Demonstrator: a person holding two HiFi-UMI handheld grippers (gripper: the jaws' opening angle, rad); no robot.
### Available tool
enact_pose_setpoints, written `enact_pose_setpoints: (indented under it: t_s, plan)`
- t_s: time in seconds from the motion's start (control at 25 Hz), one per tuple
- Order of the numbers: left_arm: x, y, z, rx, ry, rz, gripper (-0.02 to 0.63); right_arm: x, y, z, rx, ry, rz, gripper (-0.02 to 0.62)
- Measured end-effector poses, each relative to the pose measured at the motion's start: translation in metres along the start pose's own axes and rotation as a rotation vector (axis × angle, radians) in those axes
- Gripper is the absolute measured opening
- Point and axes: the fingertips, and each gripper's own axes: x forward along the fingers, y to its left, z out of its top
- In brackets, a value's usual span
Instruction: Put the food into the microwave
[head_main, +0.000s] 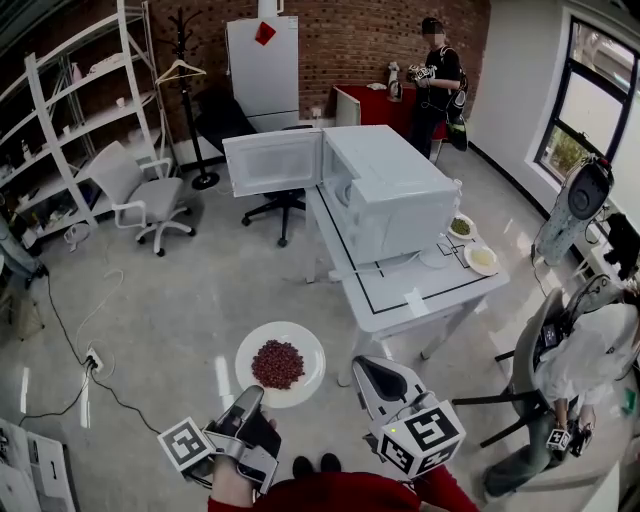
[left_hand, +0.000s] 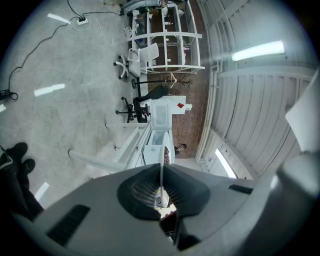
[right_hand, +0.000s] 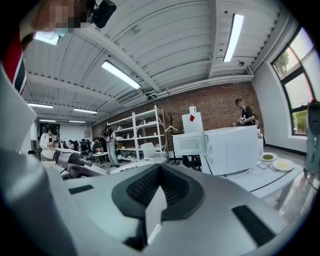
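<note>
A white plate (head_main: 303, 343) heaped with red beans (head_main: 278, 363) hangs low over the floor, and my left gripper (head_main: 257, 393) is shut on its near rim. In the left gripper view the plate (left_hand: 161, 167) shows edge-on between the pads of the left gripper (left_hand: 161, 189). My right gripper (head_main: 373, 376) is just right of the plate, shut and holding nothing. Further ahead the white microwave (head_main: 395, 195) stands on a white table (head_main: 420, 295), its door (head_main: 272, 161) swung open to the left. The right gripper view also shows the microwave (right_hand: 232, 147), beyond the shut right gripper (right_hand: 159, 172).
Two small plates of food (head_main: 461, 227) (head_main: 482, 258) lie on the table right of the microwave. A black office chair (head_main: 280, 205) stands behind the open door, a white one (head_main: 145, 195) to the left. A person (head_main: 575, 365) sits at the right. A power strip (head_main: 92, 360) and its cable lie on the floor.
</note>
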Motion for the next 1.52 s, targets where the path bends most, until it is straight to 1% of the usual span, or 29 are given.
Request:
enact_pose_setpoints:
  t_s: [0.4, 0.6, 0.72, 0.88, 1.12, 1.28, 1.4, 1.52]
  plan:
    - [0.014, -0.005, -0.005, 0.036, -0.021, 0.001, 0.02, -0.007, -0.022, -0.001, 0.014, 0.007, -0.012, 0.014]
    - [0.019, -0.01, -0.008, 0.061, -0.04, 0.003, 0.02, -0.012, -0.029, 0.001, -0.002, 0.006, 0.004, 0.014]
    - [0.025, -0.015, -0.009, 0.078, -0.046, 0.005, 0.02, -0.011, -0.037, 0.003, -0.007, 0.006, -0.005, 0.014]
    - [0.031, -0.016, -0.007, 0.065, -0.058, 0.012, 0.02, -0.005, -0.045, 0.007, 0.006, 0.007, 0.001, 0.014]
    - [0.042, -0.018, 0.01, 0.059, -0.068, 0.024, 0.02, 0.016, -0.051, 0.009, 0.034, 0.009, 0.005, 0.014]
    - [0.057, -0.019, 0.029, 0.054, -0.063, 0.01, 0.02, 0.038, -0.05, 0.013, 0.029, 0.006, 0.004, 0.014]
    - [0.072, -0.015, 0.051, 0.043, -0.05, 0.007, 0.02, 0.063, -0.05, 0.015, 0.024, 0.015, -0.001, 0.014]
    - [0.094, -0.014, 0.082, 0.042, -0.031, 0.008, 0.02, 0.096, -0.052, 0.022, 0.017, 0.013, -0.019, 0.014]
